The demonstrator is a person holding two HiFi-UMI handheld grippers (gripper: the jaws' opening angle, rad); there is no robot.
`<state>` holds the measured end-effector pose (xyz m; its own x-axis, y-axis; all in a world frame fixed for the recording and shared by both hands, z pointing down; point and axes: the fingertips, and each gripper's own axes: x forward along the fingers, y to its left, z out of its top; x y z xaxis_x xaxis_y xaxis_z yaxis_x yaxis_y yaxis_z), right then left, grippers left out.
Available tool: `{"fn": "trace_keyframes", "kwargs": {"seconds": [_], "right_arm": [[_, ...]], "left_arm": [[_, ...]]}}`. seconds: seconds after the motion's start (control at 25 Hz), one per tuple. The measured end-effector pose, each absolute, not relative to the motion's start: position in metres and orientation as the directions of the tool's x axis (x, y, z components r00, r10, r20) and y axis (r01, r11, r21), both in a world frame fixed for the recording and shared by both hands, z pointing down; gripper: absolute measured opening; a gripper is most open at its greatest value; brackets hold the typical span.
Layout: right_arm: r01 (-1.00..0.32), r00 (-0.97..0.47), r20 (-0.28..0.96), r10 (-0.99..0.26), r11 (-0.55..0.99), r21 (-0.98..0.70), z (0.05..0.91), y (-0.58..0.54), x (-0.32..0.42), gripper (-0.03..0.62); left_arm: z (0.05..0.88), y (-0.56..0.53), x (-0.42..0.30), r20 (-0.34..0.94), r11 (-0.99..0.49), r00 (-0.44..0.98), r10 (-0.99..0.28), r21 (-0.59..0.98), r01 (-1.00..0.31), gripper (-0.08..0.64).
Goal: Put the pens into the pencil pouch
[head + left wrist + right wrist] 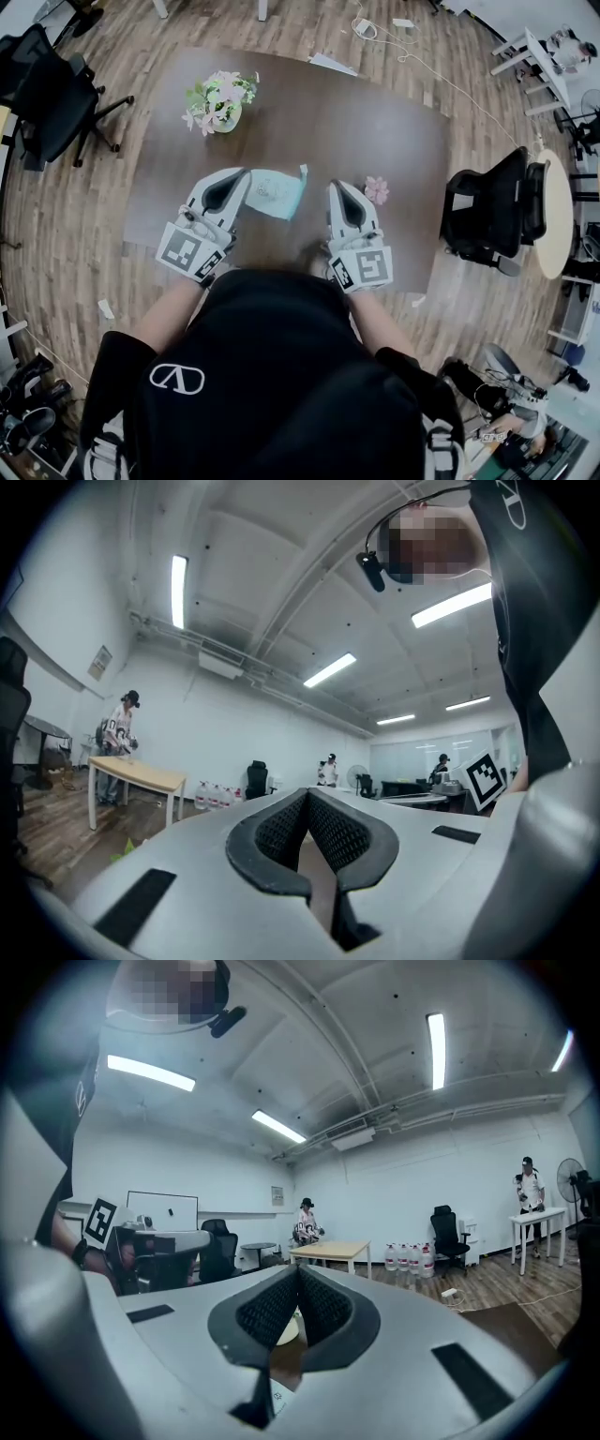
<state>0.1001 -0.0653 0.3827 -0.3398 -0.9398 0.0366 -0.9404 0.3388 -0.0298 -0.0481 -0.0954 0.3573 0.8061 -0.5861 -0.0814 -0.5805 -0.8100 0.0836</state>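
Head view: light blue pencil pouch [277, 195] lies on the brown table [375, 122], between the left gripper [240, 178] and right gripper [335, 190]. Gripper views: both sets of jaws pressed together, tips meeting, nothing pinched. Flower vase [221, 101] farther back on the table; small pink flower [376, 190] just beside the right gripper.

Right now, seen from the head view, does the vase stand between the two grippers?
No: the vase stands farther back on the table; the pouch lies between the left gripper and the right gripper.
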Motion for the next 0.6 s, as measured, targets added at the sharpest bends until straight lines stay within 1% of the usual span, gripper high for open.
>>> {"fn": "trace_keyframes", "kwargs": {"seconds": [0.2,0.6], "right_arm": [[-0.945,-0.324,0.030,-0.946,0.325,0.026,0.3843,-0.0652,0.1009,-0.002],[-0.948,-0.317,0.034,-0.948,0.318,0.021,0.3857,-0.0656,0.1040,-0.002]], "left_arm": [[0.3566,-0.0948,-0.0477,-0.088,-0.804,0.799,-0.594,0.073,-0.590,0.003],[0.3590,-0.0962,-0.0459,-0.080,-0.804,0.801,-0.594,0.086,-0.588,0.003]]}}
